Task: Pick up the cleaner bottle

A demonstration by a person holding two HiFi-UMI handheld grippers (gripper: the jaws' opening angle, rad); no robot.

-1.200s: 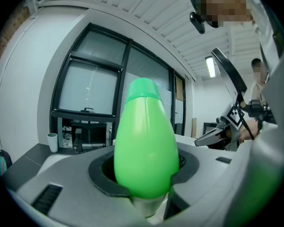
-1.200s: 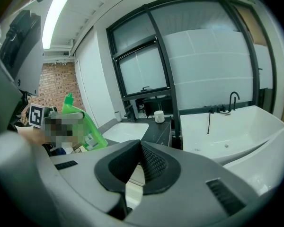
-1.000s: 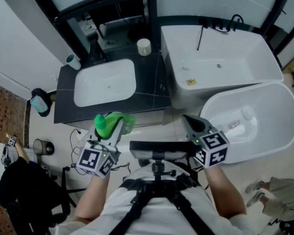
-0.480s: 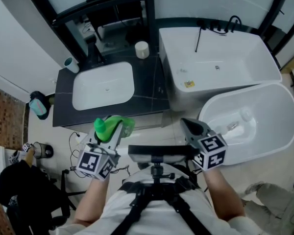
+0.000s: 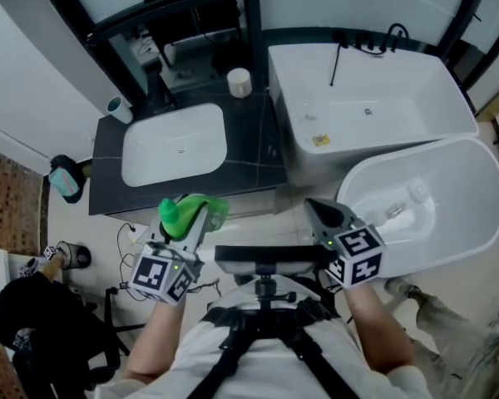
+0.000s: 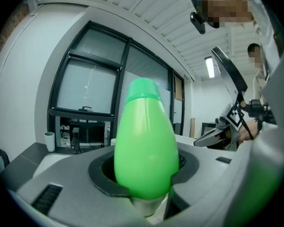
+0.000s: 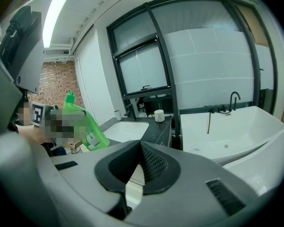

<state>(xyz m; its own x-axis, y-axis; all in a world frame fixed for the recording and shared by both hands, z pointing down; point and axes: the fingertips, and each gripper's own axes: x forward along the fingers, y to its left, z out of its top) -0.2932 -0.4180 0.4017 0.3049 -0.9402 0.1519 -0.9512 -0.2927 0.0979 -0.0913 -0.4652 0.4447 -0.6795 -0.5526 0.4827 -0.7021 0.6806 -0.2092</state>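
- The left gripper (image 5: 198, 216) pinches the cleaner bottle (image 6: 144, 141): its jaws stand spread wide, and each dark pad presses on a flank of the bottle's lower body.
- In the left gripper view the bottle fills the middle, bright green and upright, its rounded cap at 12 o'clock.
- In the head view the bottle sits at about 8 o'clock from the middle of the frame, just below the near edge of the dark counter (image 5: 262, 152) and touching nothing but the gripper.
- In the right gripper view the same bottle shows at 9 o'clock, cap up, with a label on its side.
- The right gripper (image 7: 141, 167) is empty, and its two ribbed pads are pressed together.
- In the head view it lies at 4 o'clock, well apart from the bottle, its tip pointing toward 11 o'clock.
- The white washbasin (image 5: 176, 144) is set in the counter at 10 o'clock, directly beyond the bottle.
- A white cup (image 5: 239, 81) stands on the counter at 12 o'clock, and a paler cup (image 5: 119, 106) stands at the counter's far left corner.
- A rectangular bathtub (image 5: 374, 98) lies at 1 o'clock, with a black faucet (image 5: 395, 36) on its far rim.
- An oval tub (image 5: 453, 194) lies at 3 o'clock, just beside the right gripper.
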